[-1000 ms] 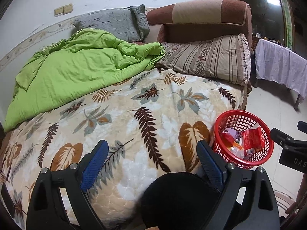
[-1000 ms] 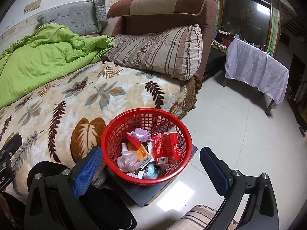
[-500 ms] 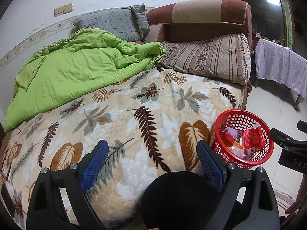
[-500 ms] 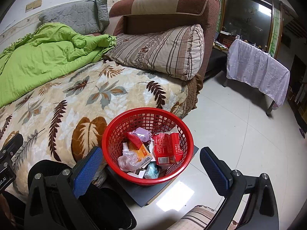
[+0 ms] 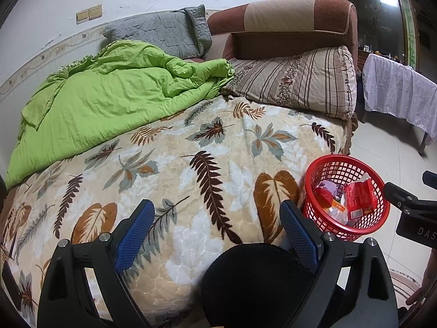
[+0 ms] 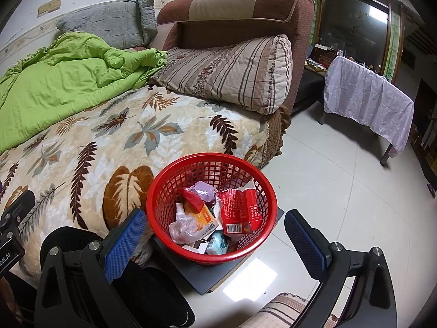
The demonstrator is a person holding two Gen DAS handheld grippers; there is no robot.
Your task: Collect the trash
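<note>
A: Anything changing over the last second?
B: Barely. Your right view is creeping slightly toward the red basket (image 6: 210,207); the left view is holding. Nothing is being carried, so I'm reading this as a pause after a drop, or you scanning for more.

A: Where's the trash sitting?
B: Lower centre of the right view, inside the basket: red packet (image 6: 240,210), orange box (image 6: 203,216), crumpled clear plastic (image 6: 181,228), purple wrapper (image 6: 203,188). The basket is standing on a dark board (image 6: 215,273) on the floor, just beside the bed edge. In the left view it's showing at right of frame (image 5: 345,191).

A: Claws?
B: Left claw (image 5: 217,235) is gaping wide over the leaf blanket (image 5: 191,169), gripping nothing, touching nothing. Right claw (image 6: 215,242) is equally spread, hovering on the near side of the basket, empty.

A: Anything left on the bed?
B: I'm seeing no loose trash on the blanket, green quilt (image 5: 109,101) or striped pillow (image 5: 297,82). Looks near done, but under the quilt folds I can't tell.
</note>
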